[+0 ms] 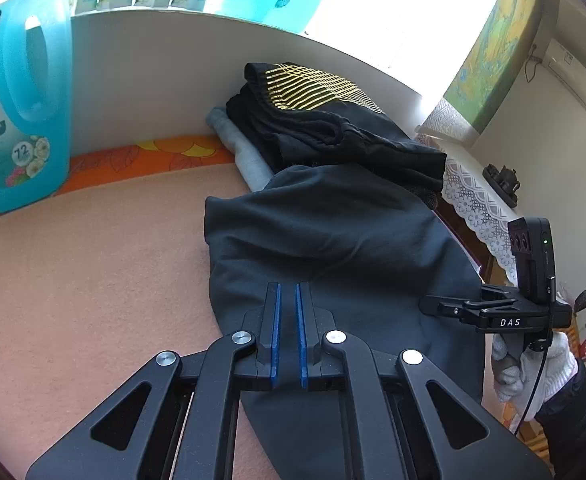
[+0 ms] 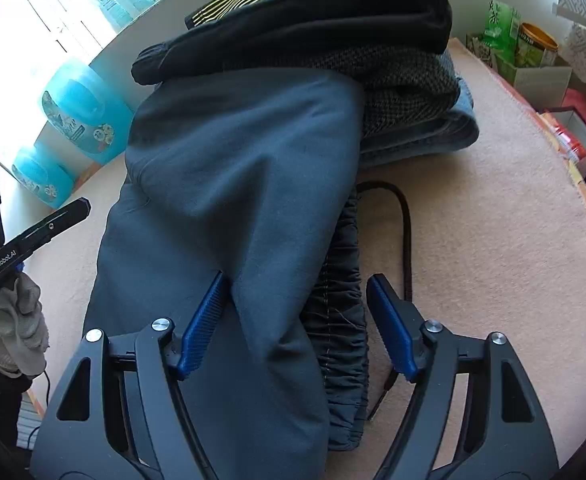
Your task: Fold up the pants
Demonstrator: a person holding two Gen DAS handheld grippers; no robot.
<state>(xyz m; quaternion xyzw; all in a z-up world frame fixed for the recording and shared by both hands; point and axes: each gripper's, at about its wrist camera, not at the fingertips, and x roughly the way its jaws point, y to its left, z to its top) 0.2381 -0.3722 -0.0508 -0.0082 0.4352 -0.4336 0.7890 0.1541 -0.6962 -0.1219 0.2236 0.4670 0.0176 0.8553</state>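
Note:
Dark grey-blue pants [image 1: 333, 232] lie folded lengthwise on a peach blanket [image 1: 93, 264], their far end resting against a stack of folded clothes [image 1: 317, 120]. My left gripper [image 1: 287, 286] is shut over the pants' near part; from the right wrist view it [image 2: 83, 205] hangs in the air off the pants' left edge with nothing in it. My right gripper [image 2: 297, 280] stands open, one pad on the pants [image 2: 233, 160] and the other on the blanket, with the gathered elastic waistband [image 2: 341, 280] between them. A black drawstring [image 2: 407, 232] trails on the blanket.
The stack holds a black garment with yellow stripes [image 2: 313, 4], a checked one [image 2: 405, 80] and denim [image 2: 433, 136]. Blue detergent bottles [image 1: 21, 92] stand along a white board [image 1: 153, 80]. Boxes and a tin [image 2: 533, 48] sit at the blanket's right edge. Gloved hands [image 1: 533, 364] hold both grippers.

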